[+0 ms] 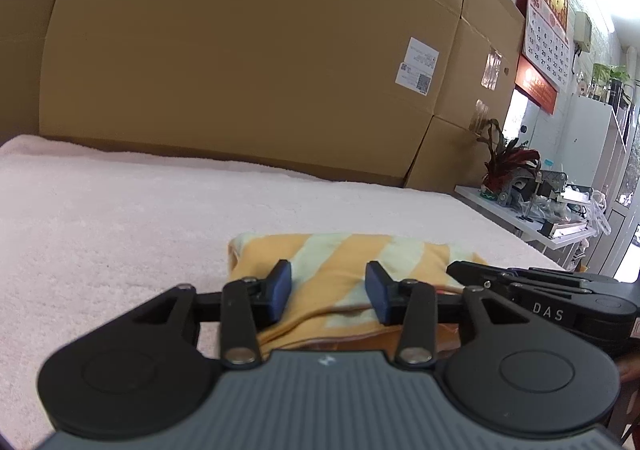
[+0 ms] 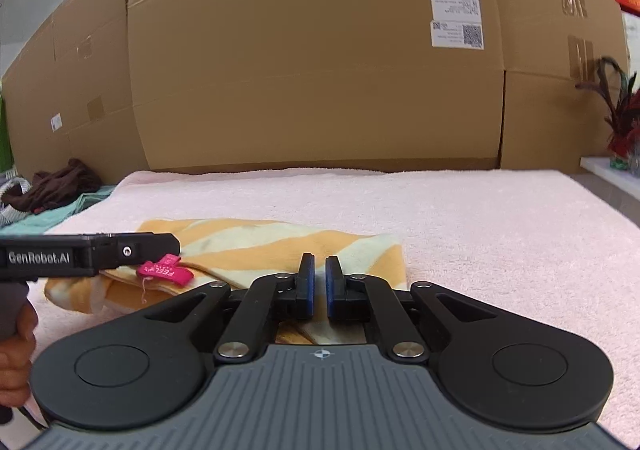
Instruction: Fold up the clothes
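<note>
Your folded orange-and-cream striped garment [image 2: 280, 246] lies on the pink towel-covered surface [image 2: 500, 218], directly at 12 o'clock from both cameras and close in, probably so you can tidy or flatten the last fold.

Your left gripper [image 1: 328, 290] stands spread, its blue pads [image 1: 280, 290] straddling the near edge of the cloth without pressing on it. Your right gripper [image 2: 319, 286] has its pads brought almost together, and nothing shows between them; it hovers over the garment's near right corner, looking ready to press or nudge rather than pinch.

A pink tag [image 2: 164, 270] sticks out of the fold at about 10 o'clock in the right view; its lettering seems to read "FEEL". The left gripper's side reads "GenRobot.AI", and "DAS" shows on the right one. A white shipping label [image 2: 456, 18] with a QR code sits on the cardboard boxes [image 2: 312, 70] at 1 o'clock, its text too small to read.
</note>
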Demonstrator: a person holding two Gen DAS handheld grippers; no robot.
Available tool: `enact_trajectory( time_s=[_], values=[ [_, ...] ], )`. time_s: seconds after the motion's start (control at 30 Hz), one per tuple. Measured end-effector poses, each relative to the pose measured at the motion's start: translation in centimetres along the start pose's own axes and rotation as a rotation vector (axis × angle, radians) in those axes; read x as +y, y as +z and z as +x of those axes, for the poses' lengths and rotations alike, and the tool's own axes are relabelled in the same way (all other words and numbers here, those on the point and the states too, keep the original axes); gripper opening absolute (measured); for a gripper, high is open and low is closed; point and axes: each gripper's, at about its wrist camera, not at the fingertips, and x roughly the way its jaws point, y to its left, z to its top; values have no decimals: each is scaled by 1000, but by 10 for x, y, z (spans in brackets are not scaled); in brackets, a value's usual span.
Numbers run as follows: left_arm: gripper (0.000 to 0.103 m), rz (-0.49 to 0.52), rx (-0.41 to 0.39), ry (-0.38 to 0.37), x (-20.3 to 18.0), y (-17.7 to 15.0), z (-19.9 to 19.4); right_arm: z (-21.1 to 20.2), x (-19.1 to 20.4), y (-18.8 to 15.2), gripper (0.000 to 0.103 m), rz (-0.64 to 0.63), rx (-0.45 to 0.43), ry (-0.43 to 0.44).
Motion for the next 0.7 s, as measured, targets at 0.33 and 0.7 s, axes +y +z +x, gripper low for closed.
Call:
enact_trajectory(
  time_s=[0.33, 0.7],
  values=[
    [56, 54, -22, 25, -5, -3, -6, -9, 0, -10, 2, -64, -54, -2],
    [58, -23, 73, 114, -15, 15, -4, -32, 8, 8, 7, -26, -65, 13]
  ],
)
